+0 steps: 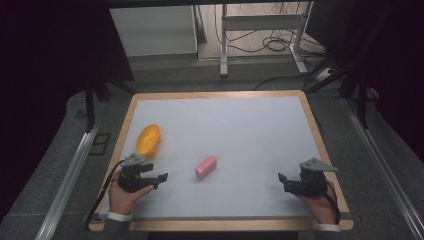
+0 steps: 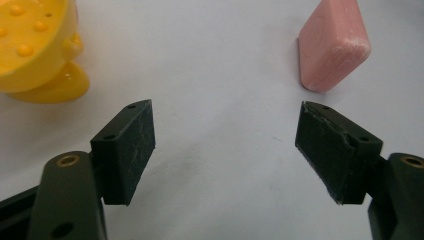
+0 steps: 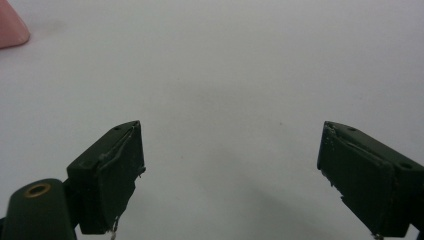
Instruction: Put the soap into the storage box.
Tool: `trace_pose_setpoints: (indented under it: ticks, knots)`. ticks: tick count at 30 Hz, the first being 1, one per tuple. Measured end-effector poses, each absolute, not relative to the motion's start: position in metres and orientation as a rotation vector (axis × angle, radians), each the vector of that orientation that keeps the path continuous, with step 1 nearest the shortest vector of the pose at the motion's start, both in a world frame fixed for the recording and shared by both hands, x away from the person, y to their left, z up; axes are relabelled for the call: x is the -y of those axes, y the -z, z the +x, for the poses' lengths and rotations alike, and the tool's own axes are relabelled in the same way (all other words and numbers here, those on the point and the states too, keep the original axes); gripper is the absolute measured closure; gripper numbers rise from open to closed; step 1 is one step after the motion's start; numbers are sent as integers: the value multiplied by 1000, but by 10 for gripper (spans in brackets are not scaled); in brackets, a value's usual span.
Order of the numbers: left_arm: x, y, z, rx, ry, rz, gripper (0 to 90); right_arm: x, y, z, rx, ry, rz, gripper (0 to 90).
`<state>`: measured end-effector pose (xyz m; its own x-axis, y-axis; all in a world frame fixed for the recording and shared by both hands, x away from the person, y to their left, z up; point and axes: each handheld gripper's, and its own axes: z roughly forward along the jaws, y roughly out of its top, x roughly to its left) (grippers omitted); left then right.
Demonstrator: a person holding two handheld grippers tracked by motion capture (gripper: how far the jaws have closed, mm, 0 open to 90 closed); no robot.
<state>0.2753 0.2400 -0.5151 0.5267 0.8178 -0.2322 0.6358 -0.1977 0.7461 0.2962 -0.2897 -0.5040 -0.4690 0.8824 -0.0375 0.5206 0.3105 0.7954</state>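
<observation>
A pink soap bar (image 1: 206, 166) lies near the middle of the white table top (image 1: 240, 135). An orange-yellow dish (image 1: 148, 139) with raised bumps sits at the left. My left gripper (image 1: 159, 179) rests low at the front left, open and empty. In the left gripper view the gripper (image 2: 225, 142) has the pink bar (image 2: 332, 47) ahead to the right and the yellow dish (image 2: 37, 50) ahead to the left. My right gripper (image 1: 281, 180) is held at the front right, open with nothing between its jaws. In the right gripper view the gripper (image 3: 230, 170) faces bare table, with a corner of the pink bar (image 3: 12, 27) at far left.
The table has a wooden rim (image 1: 320, 135). Beyond it stand a white cabinet (image 1: 155, 30) and a metal frame (image 1: 262, 25) with cables on the floor. Metal rails (image 1: 70, 175) run along both sides.
</observation>
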Motion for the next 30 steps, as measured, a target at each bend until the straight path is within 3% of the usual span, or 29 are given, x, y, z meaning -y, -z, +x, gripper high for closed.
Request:
trace_pose_setpoints:
  ticks: [18,30]
  knots:
    - [-231,501,270,-1166,-280,1906,279,294,502,296,-2100,-1024,1238,111]
    - [-213,470,280,-1095,-285,1942,280,300,499,293,-2087,-1038,1254,112]
